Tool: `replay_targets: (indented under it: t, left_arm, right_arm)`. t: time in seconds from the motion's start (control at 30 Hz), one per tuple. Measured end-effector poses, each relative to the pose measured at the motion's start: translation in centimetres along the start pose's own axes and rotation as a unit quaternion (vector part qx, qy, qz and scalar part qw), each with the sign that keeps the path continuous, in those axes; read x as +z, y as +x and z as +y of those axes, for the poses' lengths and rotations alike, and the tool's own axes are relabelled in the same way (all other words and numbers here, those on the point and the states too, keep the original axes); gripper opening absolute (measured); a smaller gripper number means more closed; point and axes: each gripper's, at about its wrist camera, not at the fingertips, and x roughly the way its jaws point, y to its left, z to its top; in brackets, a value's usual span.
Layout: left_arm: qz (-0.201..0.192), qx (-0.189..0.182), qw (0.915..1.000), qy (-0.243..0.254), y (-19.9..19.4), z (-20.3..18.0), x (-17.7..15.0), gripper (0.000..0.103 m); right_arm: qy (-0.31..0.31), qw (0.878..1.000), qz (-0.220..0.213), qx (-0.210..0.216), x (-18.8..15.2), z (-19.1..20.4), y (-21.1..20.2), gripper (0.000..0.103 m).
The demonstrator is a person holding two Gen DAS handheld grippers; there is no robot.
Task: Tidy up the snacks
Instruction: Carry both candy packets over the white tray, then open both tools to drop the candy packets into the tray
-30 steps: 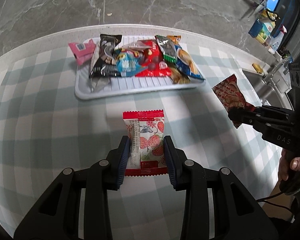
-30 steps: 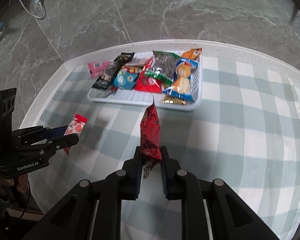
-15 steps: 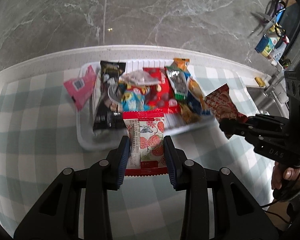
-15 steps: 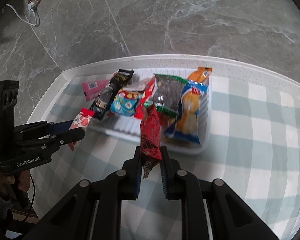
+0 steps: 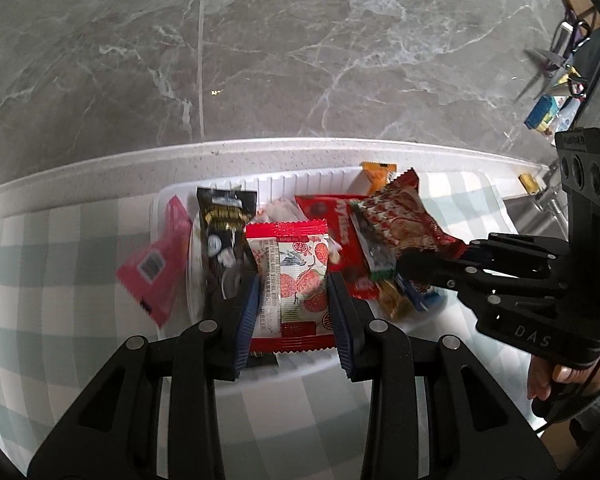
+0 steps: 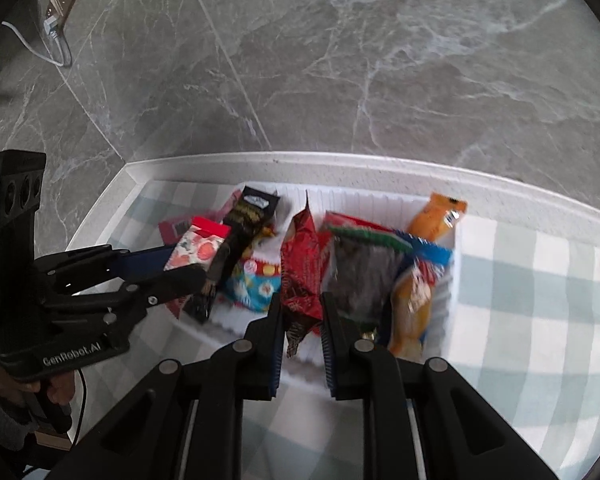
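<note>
while most snacks are lying in the tray (image 5: 300, 368), left gripper (image 5: 292, 304) is clamping a strawberry packet (image 5: 292, 276) and right gripper (image 6: 302, 312) a red packet (image 6: 302, 268) over it; both drops pending.

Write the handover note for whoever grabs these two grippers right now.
Left gripper: shut on the strawberry-print packet, held above the white tray.
Right gripper: shut on the dark red packet, also above the tray.
Done: tray already holds a pile of snacks, among them the black packet and orange packet.
Left: release both held packets into the tray; the pink packet hangs over the tray's left edge.
</note>
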Motion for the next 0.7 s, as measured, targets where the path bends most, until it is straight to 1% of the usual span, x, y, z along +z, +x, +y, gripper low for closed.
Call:
replay_targets:
  t: [0.27, 0.7]
  left_arm:
    - [0.006, 0.008, 0.9999, 0.002, 2.4, 0.9, 1.7, 0.032]
    - [0.014, 0.025, 0.9996, 0.004, 5.3, 1.5, 2.8, 0.033]
  right_arm:
    - [-0.006, 1.0, 0.005, 0.002, 2.1, 0.0, 2.4, 0.019]
    - [-0.013, 1.0, 0.017, -0.004, 3.2, 0.0, 5.2, 0.02]
